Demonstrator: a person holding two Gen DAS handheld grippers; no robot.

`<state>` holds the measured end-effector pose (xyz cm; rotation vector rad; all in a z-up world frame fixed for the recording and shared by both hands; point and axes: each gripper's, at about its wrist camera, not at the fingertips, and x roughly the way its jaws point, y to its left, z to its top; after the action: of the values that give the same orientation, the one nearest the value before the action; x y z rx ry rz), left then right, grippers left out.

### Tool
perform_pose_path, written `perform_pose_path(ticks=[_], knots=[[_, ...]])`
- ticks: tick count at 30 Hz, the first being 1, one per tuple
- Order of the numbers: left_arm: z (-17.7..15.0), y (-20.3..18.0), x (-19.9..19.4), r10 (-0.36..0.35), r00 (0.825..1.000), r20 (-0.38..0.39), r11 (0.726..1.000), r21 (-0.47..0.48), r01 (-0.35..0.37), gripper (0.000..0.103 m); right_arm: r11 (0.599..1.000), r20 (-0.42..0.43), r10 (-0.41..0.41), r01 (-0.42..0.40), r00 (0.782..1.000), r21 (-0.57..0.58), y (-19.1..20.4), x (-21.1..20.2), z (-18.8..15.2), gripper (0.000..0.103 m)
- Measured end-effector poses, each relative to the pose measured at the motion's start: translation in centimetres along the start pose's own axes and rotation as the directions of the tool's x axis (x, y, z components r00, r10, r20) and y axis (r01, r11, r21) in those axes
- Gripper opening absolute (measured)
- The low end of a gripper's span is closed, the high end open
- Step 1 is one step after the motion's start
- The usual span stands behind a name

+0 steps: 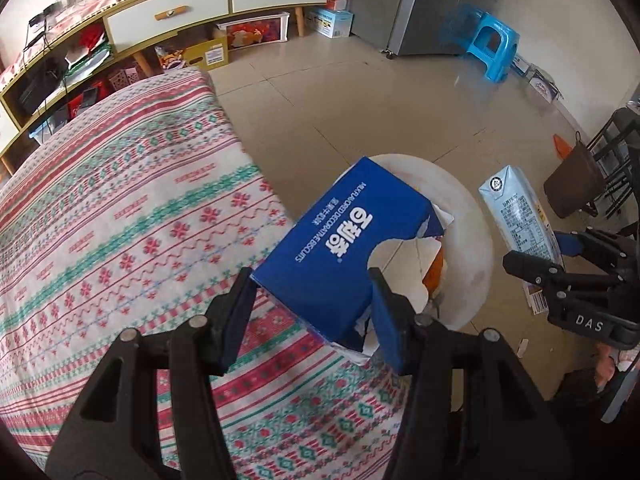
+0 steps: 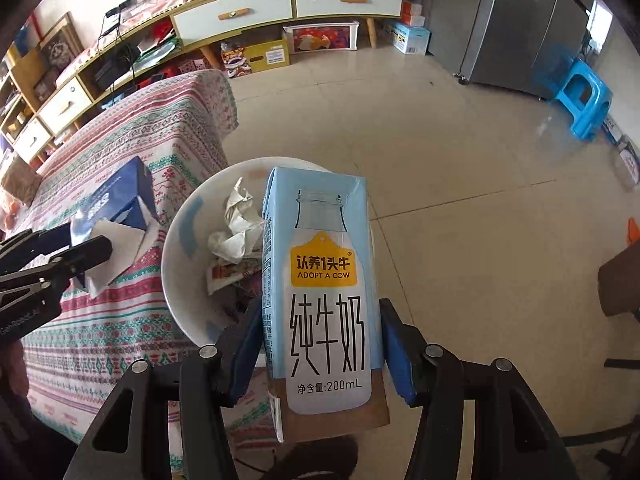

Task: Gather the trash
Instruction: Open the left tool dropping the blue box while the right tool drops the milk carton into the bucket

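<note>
My left gripper point(image 1: 312, 300) is shut on a torn blue biscuit box point(image 1: 340, 240), held over the table's edge and the white round bin point(image 1: 472, 248). The box also shows in the right wrist view point(image 2: 120, 200), held by the left gripper point(image 2: 86, 254). My right gripper point(image 2: 320, 344) is shut on a light blue milk carton point(image 2: 320, 280), held upright just right of the bin point(image 2: 180, 272). The bin holds crumpled paper point(image 2: 236, 224) and a wrapper. In the left wrist view the carton point(image 1: 516, 216) sits in the right gripper point(image 1: 556, 256).
The table point(image 1: 120, 240) has a red, green and white patterned cloth. A blue stool point(image 1: 492, 48), a fridge point(image 1: 432, 8) and a low cabinet point(image 1: 180, 16) with boxes stand across the tiled floor. A brown seat point(image 1: 572, 184) is at the right.
</note>
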<state>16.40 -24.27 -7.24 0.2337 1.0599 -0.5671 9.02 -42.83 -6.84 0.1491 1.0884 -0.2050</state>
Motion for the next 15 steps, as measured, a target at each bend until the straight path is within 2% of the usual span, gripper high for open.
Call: perform_pose_path(ticks=[2,4,5,6,11,15], knots=[[0.6,-1.0,0.8,0.002,1.0,0.005,1.0,0.01,-0.002,0.06,1.0,0.0,0.007,-0.007,1.0,0.011,-0.5,-0.1,-0.1,0.057],[1.0,-1.5,1.3,-0.022,1.0,0.018,0.999,0.034,0.021,0.069,1.0,0.001,0.011,-0.011,1.0,0.015,-0.7,0.0,0.2,0.057],[1.1,-1.6,1.6,-0.012,1.0,0.013,0.999,0.032,0.011,0.079,1.0,0.001,0.012,-0.012,1.0,0.015,-0.8,0.1,0.3,0.057],[1.2,-1.5,1.9,0.003,1.0,0.006,1.0,0.021,-0.003,0.083,1.0,0.0,0.013,-0.013,1.0,0.015,-0.8,0.1,0.4,0.057],[0.3,-0.3,1.4,0.021,1.0,-0.013,1.0,-0.011,-0.021,0.084,1.0,0.007,0.022,-0.022,1.0,0.011,-0.6,0.5,1.4,0.057],[-1.5,1.6,-0.5,0.056,0.998,-0.004,0.998,-0.042,-0.056,0.089,1.0,0.01,0.028,-0.029,1.0,0.008,0.4,1.2,2.4,0.057]])
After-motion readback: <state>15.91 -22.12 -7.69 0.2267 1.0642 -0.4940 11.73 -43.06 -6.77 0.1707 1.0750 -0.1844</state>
